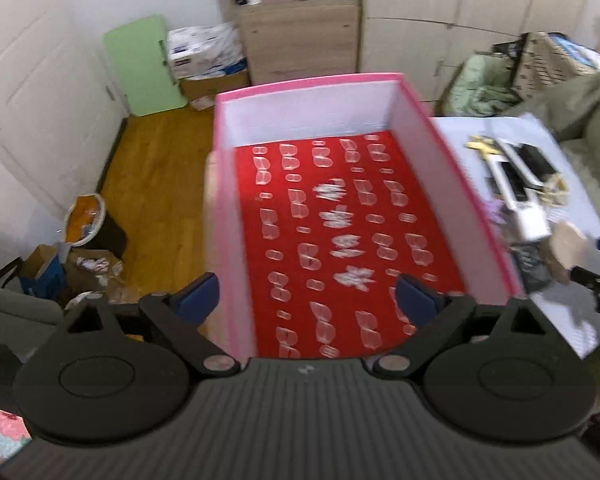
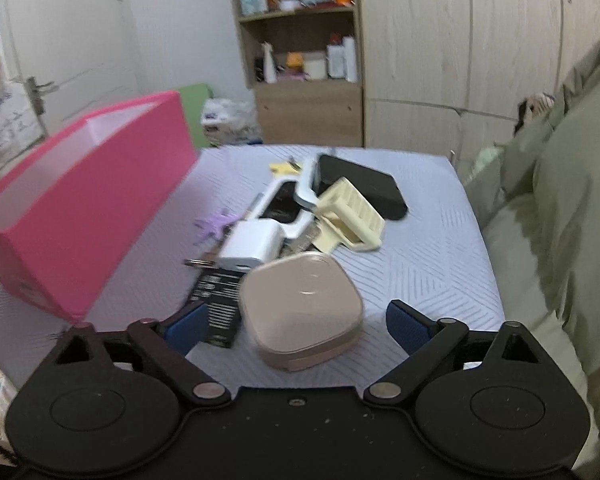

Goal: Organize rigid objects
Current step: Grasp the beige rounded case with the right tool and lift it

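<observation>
Pink box (image 1: 456, 184) — long axis runs away, mouth up.

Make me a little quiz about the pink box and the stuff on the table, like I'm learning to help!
1. True or false: the pink box already has things in it.
2. Which thing lies closest in front of the right hand-held gripper?
A. the beige rounded case
B. the white charger
C. the cream clip
3. Fill in: the floor of the box is ____ with a white pattern.

Key:
1. False: only its patterned floor shows, and the left hand-held gripper is open above it, holding nothing.
2. A
3. red
</observation>
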`<state>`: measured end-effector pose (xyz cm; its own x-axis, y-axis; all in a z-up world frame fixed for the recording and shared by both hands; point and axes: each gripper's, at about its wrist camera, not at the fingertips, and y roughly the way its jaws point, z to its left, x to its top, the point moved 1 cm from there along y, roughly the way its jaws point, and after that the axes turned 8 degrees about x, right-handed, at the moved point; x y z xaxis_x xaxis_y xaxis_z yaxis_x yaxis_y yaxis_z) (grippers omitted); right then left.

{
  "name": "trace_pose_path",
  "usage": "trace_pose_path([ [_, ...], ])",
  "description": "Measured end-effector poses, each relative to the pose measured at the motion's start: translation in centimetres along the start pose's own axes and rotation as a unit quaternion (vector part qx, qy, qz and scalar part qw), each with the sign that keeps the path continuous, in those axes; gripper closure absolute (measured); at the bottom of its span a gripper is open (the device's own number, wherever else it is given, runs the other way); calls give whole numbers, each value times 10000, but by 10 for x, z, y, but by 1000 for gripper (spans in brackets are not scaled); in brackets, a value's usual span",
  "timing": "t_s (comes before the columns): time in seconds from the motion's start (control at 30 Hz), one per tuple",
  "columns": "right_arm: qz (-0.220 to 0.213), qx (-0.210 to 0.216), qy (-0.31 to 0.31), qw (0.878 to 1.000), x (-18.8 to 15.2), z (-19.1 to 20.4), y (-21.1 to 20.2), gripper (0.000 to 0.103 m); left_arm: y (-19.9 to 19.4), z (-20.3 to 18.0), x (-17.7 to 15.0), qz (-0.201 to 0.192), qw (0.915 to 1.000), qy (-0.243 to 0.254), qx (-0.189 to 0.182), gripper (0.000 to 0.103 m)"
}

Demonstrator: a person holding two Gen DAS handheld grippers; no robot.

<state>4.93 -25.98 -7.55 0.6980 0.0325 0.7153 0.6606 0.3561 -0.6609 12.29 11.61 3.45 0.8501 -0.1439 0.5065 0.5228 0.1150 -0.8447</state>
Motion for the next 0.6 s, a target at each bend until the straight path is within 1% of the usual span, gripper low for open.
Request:
trace_pose_path([
  [0.1, 161, -96, 6, 9998, 0, -4, 10, 14, 18, 14, 8, 112, 9999, -83, 68, 24],
  [0.2, 358, -36, -108, 9993, 1, -2, 19, 20, 37, 22, 20, 193, 9998, -87, 59, 33],
  [0.23, 412, -32, -152, 9990, 1, -1, 23, 22, 43, 24, 22, 230, 9996, -98, 107, 33],
  [0.33, 468, -84, -159, 9987, 6, 0, 34, 21, 56, 32, 24, 328, 9991, -236, 152, 33],
  [0.43, 418, -163, 209, 9988, 10, -3, 42, 21, 61, 40, 21, 238, 9991, -334, 129, 33],
  [0.47, 416, -248, 256, 9985, 10, -1, 41, 21, 62, 40, 21, 188, 9992, -317, 127, 35],
  [0.53, 443, -346, 190, 9982, 9, 2, 37, 21, 66, 41, 21, 149, 9995, -257, 101, 41],
  [0.6, 349, -442, 289, 9980, 11, 0, 33, 21, 72, 41, 23, 175, 9994, -291, -4, 42],
])
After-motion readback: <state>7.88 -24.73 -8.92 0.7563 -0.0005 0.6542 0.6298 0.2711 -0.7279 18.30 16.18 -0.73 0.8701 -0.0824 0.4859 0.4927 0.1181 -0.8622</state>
